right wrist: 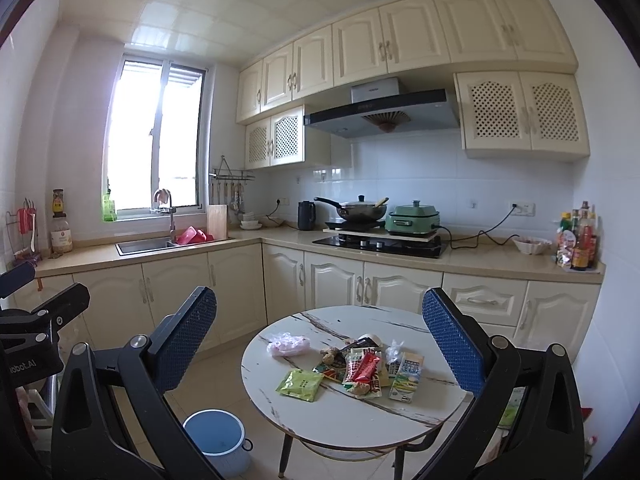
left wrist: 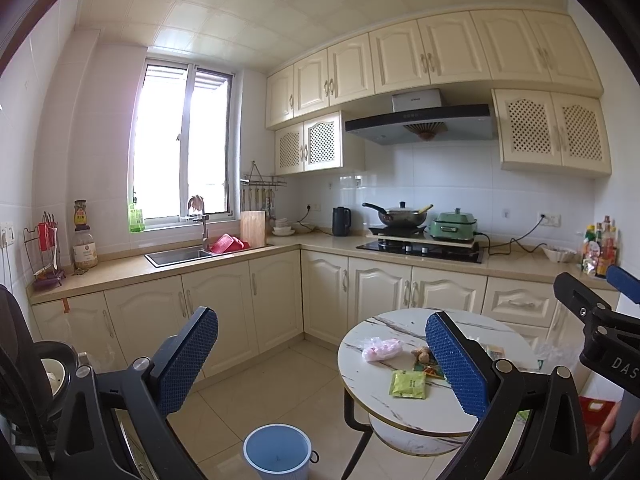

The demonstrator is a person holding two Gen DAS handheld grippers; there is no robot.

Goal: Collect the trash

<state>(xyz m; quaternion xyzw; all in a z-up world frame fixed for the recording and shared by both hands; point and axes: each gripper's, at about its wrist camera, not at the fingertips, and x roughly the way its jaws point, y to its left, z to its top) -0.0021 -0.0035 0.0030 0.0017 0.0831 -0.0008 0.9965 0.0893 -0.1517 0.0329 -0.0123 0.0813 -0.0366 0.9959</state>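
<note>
Both grippers are hanging wide open and holding nothing. The right gripper point(right wrist: 320, 344) is facing the trash pile point(right wrist: 360, 364) almost dead ahead and below on the round table point(right wrist: 400, 420), so it is probably nearer. From the left gripper point(left wrist: 322, 360), the pile is lying ahead-right, the blue bin point(left wrist: 277, 453) just below.

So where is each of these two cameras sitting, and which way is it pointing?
Left wrist: rides on the left claw, facing the kitchen counters; its open blue fingers frame the floor, the right claw shows at the right edge.
Right wrist: rides on the right claw, aimed at the round table; the left claw shows at the left edge.
Both show the table, the green packet and the blue bin.
</note>
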